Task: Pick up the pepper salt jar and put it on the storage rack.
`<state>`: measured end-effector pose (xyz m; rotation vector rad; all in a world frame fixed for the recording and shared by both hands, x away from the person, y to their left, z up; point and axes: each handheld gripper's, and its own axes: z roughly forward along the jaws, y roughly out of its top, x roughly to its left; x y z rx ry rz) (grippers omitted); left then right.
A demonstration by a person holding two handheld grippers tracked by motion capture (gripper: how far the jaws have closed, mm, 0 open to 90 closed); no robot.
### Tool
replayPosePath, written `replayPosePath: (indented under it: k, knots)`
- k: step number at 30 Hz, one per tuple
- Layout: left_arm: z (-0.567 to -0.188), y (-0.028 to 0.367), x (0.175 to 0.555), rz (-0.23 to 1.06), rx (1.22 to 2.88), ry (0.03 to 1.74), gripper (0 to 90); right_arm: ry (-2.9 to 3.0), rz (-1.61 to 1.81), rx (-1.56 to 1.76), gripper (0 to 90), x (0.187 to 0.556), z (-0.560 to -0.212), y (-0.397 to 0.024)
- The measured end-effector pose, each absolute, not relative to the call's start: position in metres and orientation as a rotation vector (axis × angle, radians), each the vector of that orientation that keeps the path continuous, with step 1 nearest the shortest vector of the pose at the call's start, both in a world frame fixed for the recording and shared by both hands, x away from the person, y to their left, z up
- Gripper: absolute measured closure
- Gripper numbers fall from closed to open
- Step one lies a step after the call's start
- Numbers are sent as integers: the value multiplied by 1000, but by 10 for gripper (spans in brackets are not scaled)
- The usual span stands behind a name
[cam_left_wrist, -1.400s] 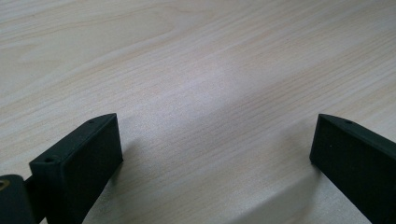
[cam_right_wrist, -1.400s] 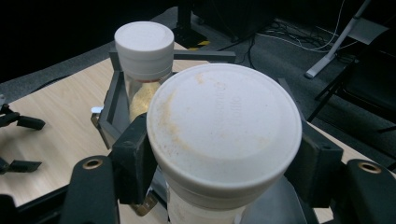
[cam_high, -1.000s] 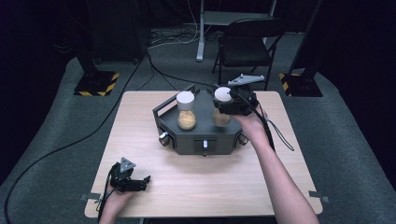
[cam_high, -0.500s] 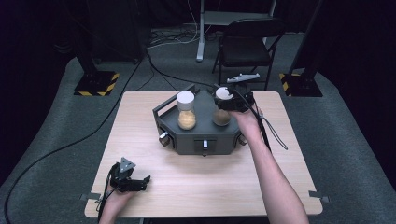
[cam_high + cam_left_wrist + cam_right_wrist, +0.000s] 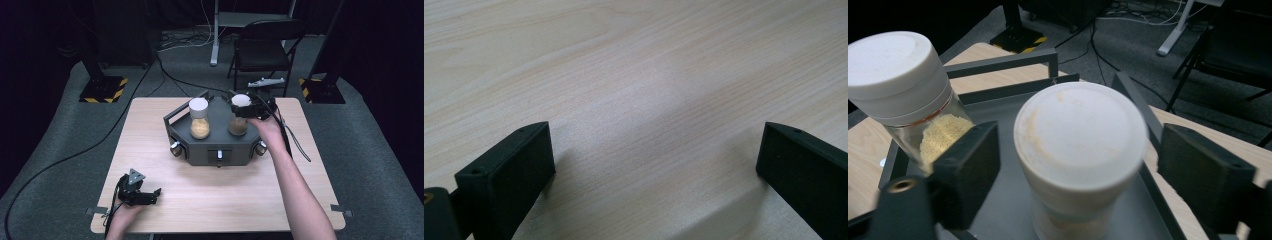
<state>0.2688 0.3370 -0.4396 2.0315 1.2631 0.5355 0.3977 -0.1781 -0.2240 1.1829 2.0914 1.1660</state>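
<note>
On tray: white-capped jar [image 5: 1080,150].

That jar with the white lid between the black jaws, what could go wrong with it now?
The right gripper has just been opening its jaws around the right jar, with gaps on both sides. Pulling away crookedly, a jaw could catch the lid and tip it. It might then knock the left jar close beside it on the tray.

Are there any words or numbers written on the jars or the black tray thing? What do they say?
No readable text anywhere.
Left jar: plain white lid, no label.
Right jar: plain white lid, no words.
Dark tray: a small pale mark on its front, too small to read.
Floor plates: yellow-black stripes, no words.
</note>
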Motion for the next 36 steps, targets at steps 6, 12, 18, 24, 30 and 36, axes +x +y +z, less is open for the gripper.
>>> replayPosePath:
  k: [6,12,18,24,30,36]
  knots:
    - [-439,338,270,534,2037,1257,16,2040,1171,1183,0,378,-221,-196]
    - [-439,337,272,533,2038,1259,11,2003,1180,1170,0,356,-222,-218]
    - [-439,337,272,533,2037,1260,11,1998,1184,1149,0,339,-226,-240]
    - [-439,336,272,534,2036,1262,11,1977,1203,1161,0,319,-246,-263]
    - [-439,336,272,534,2036,1262,11,1967,1196,1178,0,301,-277,-278]
    - [-439,337,272,534,2037,1260,11,1970,1146,1188,0,284,-302,-286]
